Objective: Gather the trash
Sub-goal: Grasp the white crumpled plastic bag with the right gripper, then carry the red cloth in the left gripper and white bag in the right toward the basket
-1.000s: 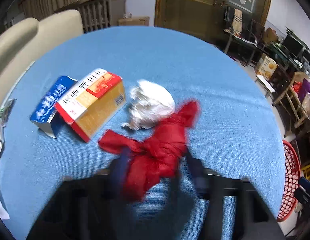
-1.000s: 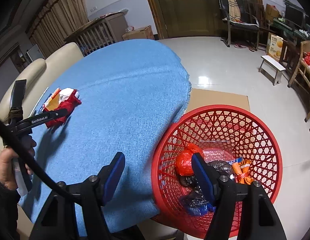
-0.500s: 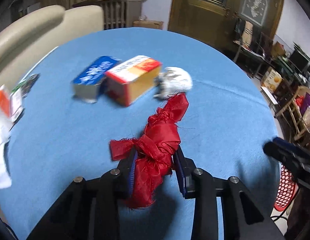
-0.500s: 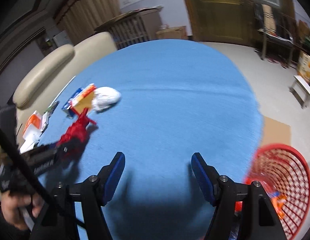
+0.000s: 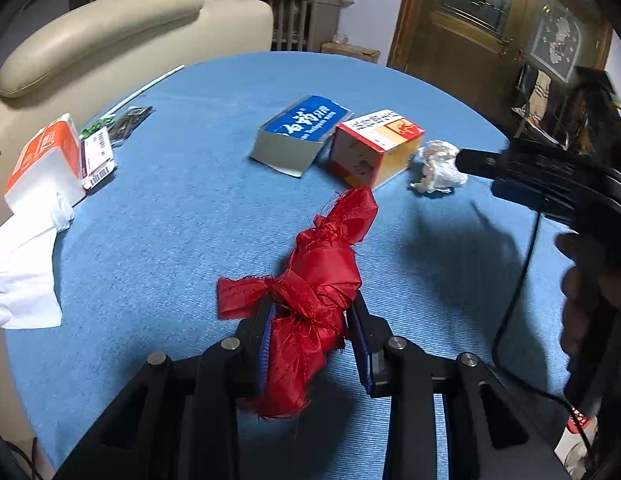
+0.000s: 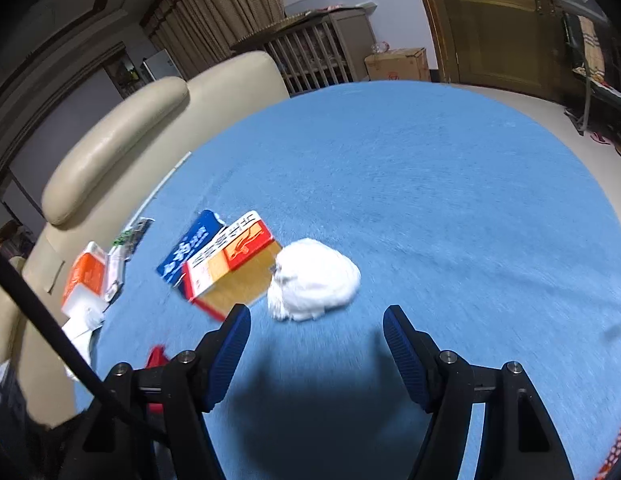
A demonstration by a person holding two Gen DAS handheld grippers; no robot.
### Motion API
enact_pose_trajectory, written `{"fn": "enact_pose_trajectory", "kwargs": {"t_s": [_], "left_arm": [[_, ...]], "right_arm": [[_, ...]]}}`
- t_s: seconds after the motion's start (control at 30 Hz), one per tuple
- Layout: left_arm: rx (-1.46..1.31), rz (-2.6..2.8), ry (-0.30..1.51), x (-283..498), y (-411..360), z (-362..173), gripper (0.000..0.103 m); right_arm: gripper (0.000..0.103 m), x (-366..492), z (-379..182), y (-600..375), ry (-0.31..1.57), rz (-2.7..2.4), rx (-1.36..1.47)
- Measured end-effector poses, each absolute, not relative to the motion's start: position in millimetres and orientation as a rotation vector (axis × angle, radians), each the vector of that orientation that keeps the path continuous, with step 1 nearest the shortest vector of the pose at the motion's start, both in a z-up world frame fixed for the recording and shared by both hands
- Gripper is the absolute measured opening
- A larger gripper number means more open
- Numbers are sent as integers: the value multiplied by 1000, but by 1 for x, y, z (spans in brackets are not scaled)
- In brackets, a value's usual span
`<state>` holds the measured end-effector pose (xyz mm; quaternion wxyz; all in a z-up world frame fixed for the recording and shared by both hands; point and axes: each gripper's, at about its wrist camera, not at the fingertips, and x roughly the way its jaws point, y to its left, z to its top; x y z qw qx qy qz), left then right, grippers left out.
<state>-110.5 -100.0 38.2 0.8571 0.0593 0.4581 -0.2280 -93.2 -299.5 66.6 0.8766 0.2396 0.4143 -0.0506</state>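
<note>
A knotted red cloth scrap (image 5: 318,300) is shown clamped between the two pads of the left gripper (image 5: 312,340), its frayed tail trailing toward the far side over the blue-covered surface (image 5: 170,220). The right gripper (image 6: 316,344) is seen with its jaws standing apart and nothing between them, directed at a crumpled white wad (image 6: 314,280) lying just beyond its fingertips. Touching the wad on its left, a red-and-yellow carton (image 6: 230,264) is seen, with a blue carton (image 6: 188,248) against that; an orange-and-white tissue pack (image 5: 46,160) and loose white tissue (image 5: 22,276) are left at the near left edge. No bin is visible in either view. Two risks are judged likely: the slippery cloth may slide out of the pads if it is swung, since only its knot is pinched, and the soft wad may be pushed against the carton rather than enclosed if the approach is made too low.
</note>
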Motion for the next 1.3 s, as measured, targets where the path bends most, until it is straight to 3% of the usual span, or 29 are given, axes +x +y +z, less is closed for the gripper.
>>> {"fn": "enact_pose_trajectory", "kwargs": {"t_s": [0.23,0.3,0.4,0.83,1.3], "left_arm": [[103,-449,966,-108,-92,41,36],[103,-446,965,-108,-91,41,36],[99,-444,965,-110,-89,42,36],[90,-413,939,-137,-89,55,36],[120,-420,913,-170,-98,69,36]], "right_arm": [[71,-56,52,-300,906,-115,482],[52,-49,47,-298,929,-114,470],[48,-51,47,-298,930,-110,466],[47,-149,84,-287,854,-101,470],[47,-241,85,-278,819,-107,528]]}}
